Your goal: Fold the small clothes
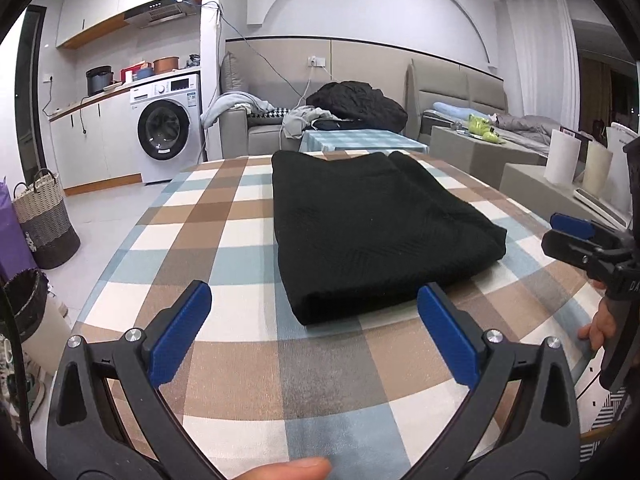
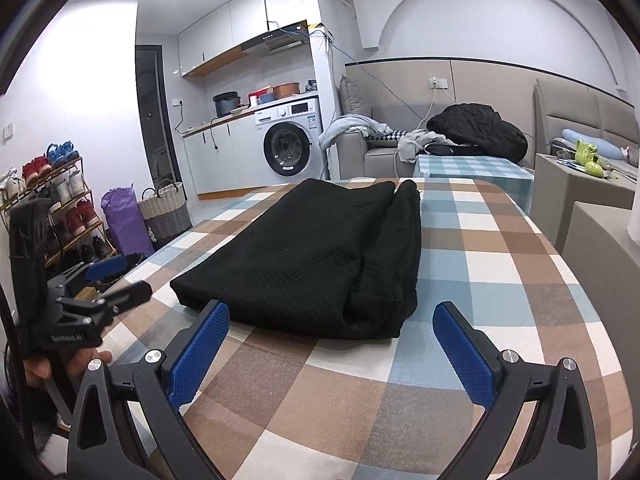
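A black knitted garment (image 1: 372, 224) lies folded into a long rectangle on the checked tablecloth (image 1: 224, 216). My left gripper (image 1: 314, 300) stands open just short of its near edge, blue pads wide apart, nothing between them. In the right wrist view the same garment (image 2: 316, 256) shows a thicker fold along its right side. My right gripper (image 2: 330, 318) is open too, close to the near edge of the cloth and not touching it. Each gripper shows in the other's view: the right gripper (image 1: 560, 236) at the right edge, the left gripper (image 2: 116, 276) at the left edge.
A smaller table with a blue checked cloth (image 1: 360, 138) stands behind, before a sofa with a black jacket (image 1: 356, 104). A washing machine (image 1: 168, 128), a woven basket (image 1: 44, 216) and a shoe rack (image 2: 52, 208) are on the left. Paper rolls (image 1: 564, 156) stand at right.
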Demonstrator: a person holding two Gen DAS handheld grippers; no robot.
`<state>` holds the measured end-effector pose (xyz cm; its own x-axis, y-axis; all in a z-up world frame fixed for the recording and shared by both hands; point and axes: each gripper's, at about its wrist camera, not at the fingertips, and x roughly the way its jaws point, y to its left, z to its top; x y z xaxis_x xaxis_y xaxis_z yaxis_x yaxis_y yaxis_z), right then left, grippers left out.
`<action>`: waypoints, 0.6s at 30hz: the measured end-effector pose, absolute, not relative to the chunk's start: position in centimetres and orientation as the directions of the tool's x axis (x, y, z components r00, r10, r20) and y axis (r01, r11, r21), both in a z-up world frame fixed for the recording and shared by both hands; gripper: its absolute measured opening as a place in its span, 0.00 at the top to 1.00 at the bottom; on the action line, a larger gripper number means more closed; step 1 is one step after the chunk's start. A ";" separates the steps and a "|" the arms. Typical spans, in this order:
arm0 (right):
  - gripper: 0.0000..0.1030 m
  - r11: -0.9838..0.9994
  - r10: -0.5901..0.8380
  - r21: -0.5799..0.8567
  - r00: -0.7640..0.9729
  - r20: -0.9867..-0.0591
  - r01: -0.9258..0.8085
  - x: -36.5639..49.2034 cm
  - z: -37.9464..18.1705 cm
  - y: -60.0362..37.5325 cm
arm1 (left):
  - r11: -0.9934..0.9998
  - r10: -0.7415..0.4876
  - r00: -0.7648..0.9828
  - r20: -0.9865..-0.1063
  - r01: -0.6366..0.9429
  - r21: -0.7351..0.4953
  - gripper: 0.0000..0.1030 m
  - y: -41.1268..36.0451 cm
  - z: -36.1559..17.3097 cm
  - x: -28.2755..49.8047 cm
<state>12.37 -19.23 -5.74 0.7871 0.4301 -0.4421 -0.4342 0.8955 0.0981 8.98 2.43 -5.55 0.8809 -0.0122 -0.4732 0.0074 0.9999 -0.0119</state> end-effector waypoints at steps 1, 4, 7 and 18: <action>0.00 0.893 0.435 0.099 0.784 -0.442 -0.439 12.4 -5.8 -19.2 | 1.000 -0.014 0.882 -0.471 0.009 -0.013 0.01 2.4 -5.6 9.0; 0.00 0.891 0.438 0.090 0.786 -0.437 -0.446 12.2 -5.9 -19.1 | 1.000 -0.013 0.880 -0.475 0.007 -0.015 0.01 2.5 -5.6 9.1; 0.00 0.887 0.446 0.098 0.783 -0.434 -0.451 12.2 -5.9 -19.2 | 1.000 -0.019 0.877 -0.479 0.010 -0.022 0.01 2.6 -5.6 9.2; 0.00 0.883 0.459 0.127 0.776 -0.432 -0.451 12.7 -6.1 -19.7 | 1.000 -0.022 0.876 -0.482 0.013 -0.022 0.01 2.7 -5.6 9.3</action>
<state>12.66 -19.70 -6.08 0.7763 0.4589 -0.4322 -0.4514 0.8832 0.1270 9.34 2.67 -5.64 0.8761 -0.0223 -0.4815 0.0132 0.9997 -0.0223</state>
